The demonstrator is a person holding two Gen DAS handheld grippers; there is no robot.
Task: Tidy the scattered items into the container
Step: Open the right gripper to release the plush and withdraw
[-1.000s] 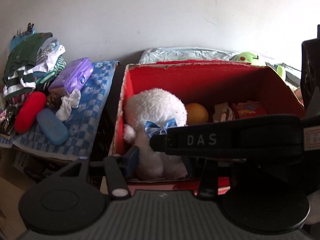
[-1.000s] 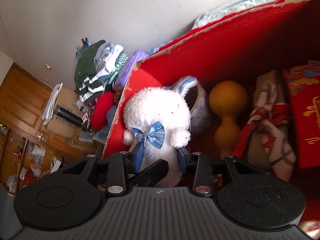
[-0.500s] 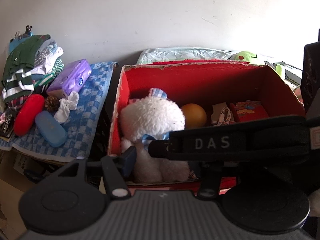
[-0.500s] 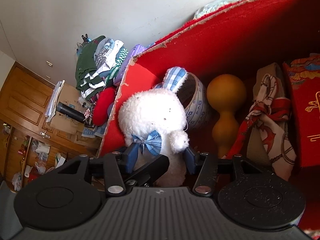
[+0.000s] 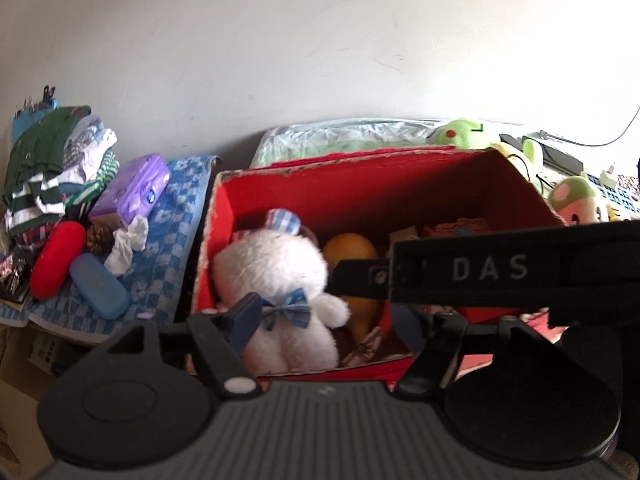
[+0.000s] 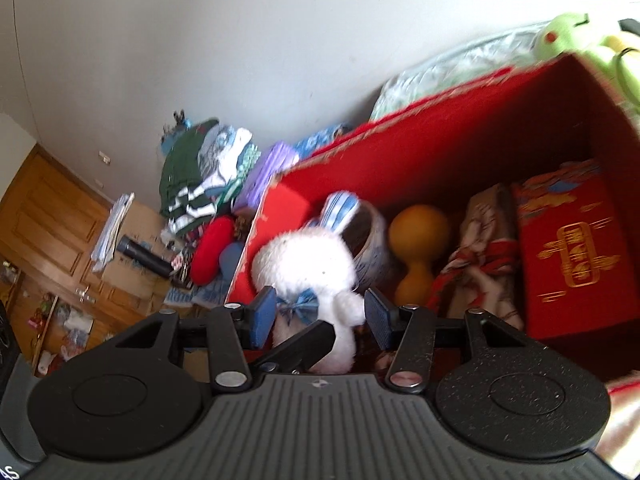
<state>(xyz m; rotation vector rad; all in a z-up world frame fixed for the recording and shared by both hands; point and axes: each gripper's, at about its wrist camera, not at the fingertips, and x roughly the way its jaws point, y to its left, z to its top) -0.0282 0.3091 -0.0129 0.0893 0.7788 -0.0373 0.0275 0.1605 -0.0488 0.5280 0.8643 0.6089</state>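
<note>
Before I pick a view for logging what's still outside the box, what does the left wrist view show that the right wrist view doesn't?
Only the left wrist view shows the pine cone, the crumpled white tissue and the mushroom plush past the box's right end. Only the right wrist view shows the wooden cabinet, the black cylinder and the blue-patterned bowl behind the rabbit. Both show the red box, the white plush rabbit, the orange gourd, the red case and the clothes pile.

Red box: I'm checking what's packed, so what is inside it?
Red box holds a white bunny, patterned cup, orange gourd, scarf bundle, red packet. Its floor is covered.
</note>
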